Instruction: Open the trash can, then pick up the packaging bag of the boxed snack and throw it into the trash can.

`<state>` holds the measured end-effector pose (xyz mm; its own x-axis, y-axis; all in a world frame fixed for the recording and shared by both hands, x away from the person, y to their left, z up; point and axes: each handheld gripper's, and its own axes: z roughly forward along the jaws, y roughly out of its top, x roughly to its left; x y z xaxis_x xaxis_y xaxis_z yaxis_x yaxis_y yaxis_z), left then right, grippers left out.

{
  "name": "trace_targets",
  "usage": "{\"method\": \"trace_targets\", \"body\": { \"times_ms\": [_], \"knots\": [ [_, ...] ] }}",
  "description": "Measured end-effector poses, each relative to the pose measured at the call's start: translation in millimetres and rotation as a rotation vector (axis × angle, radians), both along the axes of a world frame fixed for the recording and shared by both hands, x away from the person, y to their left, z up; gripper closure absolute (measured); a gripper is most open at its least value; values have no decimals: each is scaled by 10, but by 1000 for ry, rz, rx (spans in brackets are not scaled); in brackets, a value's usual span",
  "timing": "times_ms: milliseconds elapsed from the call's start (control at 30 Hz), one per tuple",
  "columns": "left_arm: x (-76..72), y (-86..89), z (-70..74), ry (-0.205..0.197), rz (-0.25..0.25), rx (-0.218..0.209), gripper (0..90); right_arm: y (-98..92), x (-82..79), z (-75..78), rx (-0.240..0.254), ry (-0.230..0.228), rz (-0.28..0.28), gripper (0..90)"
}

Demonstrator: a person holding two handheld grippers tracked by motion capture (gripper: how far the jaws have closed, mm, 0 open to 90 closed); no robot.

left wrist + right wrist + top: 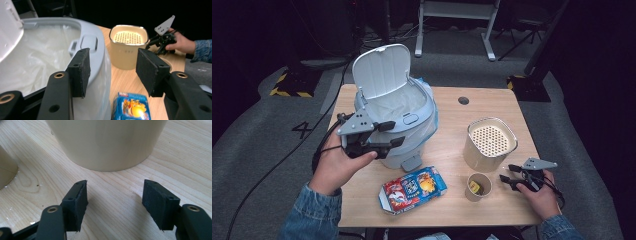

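The left gripper [388, 135] hangs open and empty over the rim of the lined trash bin [424, 107], whose lid stands up. The snack box [413, 189] and paper cup [478, 186] lie on the table [492, 102], apparently left to bin. The right gripper [508, 177] rests open beside the cup.

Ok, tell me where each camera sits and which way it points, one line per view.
High view: above the person's side, looking forward and down at the table; both forearms, left hand-held gripper, right hand-held gripper.
Left gripper view: on that gripper, across the open bin toward the beige perforated-top container; own open jaws.
Right gripper view: low over the tabletop, facing that container's base; own open jaws.
All three views show the container.
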<state>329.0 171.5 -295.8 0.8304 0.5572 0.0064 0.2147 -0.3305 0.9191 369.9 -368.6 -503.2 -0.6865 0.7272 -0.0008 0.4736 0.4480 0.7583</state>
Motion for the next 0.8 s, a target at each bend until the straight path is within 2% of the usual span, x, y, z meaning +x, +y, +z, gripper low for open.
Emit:
{"method": "trace_targets", "body": {
  "times_ms": [133, 200, 300, 367, 433, 633, 800],
  "knots": [
    [-103, 94, -136, -1, 13, -12, 418, 0, 0, 0, 0, 0, 0, 371],
    [-136, 137, -237, 1, 33, 5, 402, 0, 0, 1, 1, 1, 0, 371],
    [-157, 198, -475, 5, 59, 36, 375, -1, 2, 1, 1, 1, 3, 369],
    [-125, 233, -628, 33, 56, 45, 376, -5, 12, 1, -4, -2, 3, 351],
    [-100, 272, -733, 53, 63, 79, 365, -10, 17, 1, -4, 2, -3, 331],
    [-12, 444, -1116, 129, 109, 81, 366, -43, -12, 4, -10, 5, -24, 310],
    [9, 557, -1416, 203, 166, 113, 371, -64, -63, 70, -58, 20, -27, 345]
  ]
}}
